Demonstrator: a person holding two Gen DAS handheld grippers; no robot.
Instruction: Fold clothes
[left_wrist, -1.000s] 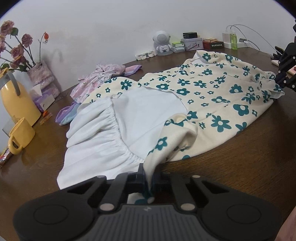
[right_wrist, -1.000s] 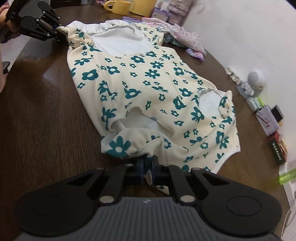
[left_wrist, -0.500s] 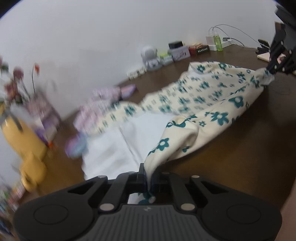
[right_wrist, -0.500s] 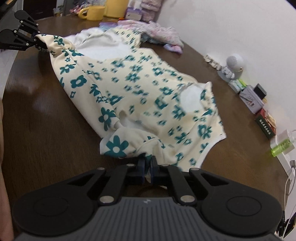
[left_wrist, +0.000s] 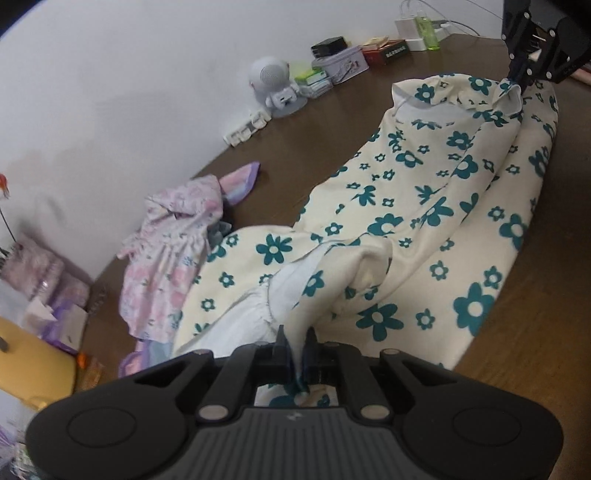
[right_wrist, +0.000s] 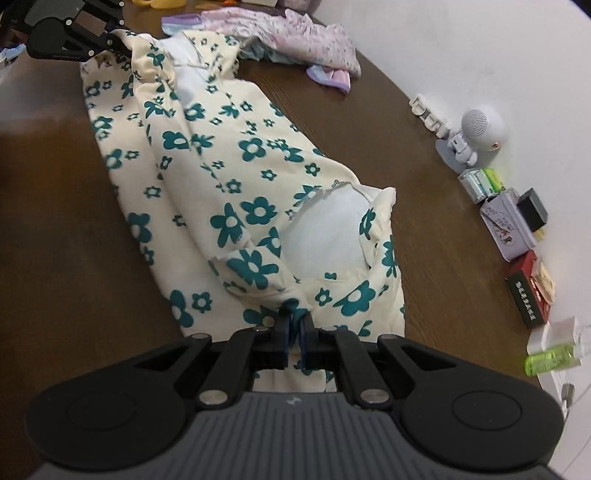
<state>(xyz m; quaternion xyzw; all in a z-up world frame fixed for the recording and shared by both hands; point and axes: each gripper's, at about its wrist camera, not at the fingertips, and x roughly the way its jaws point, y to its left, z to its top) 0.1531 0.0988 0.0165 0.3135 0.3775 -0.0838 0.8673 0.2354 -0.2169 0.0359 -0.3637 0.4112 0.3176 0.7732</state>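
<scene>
Floral dress (left_wrist: 424, 206) lies lengthwise across the tabletop (left_wrist: 535, 332), its near-edge side lifted. My left gripper (left_wrist: 295, 347) pinches the hem end, my right gripper (right_wrist: 294, 328) the neckline end. Soft, light, limp cloth sags between grips; edges hold best.

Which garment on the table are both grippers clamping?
The cream dress with teal flowers; left gripper and right gripper pinch it. The pink floral garment lies untouched.

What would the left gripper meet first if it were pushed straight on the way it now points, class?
The left gripper is shut on the floral dress, so it would first push into the dress's own bunched cloth. Beyond lies the wooden table, then probably the white wall; depth is unclear.
</scene>
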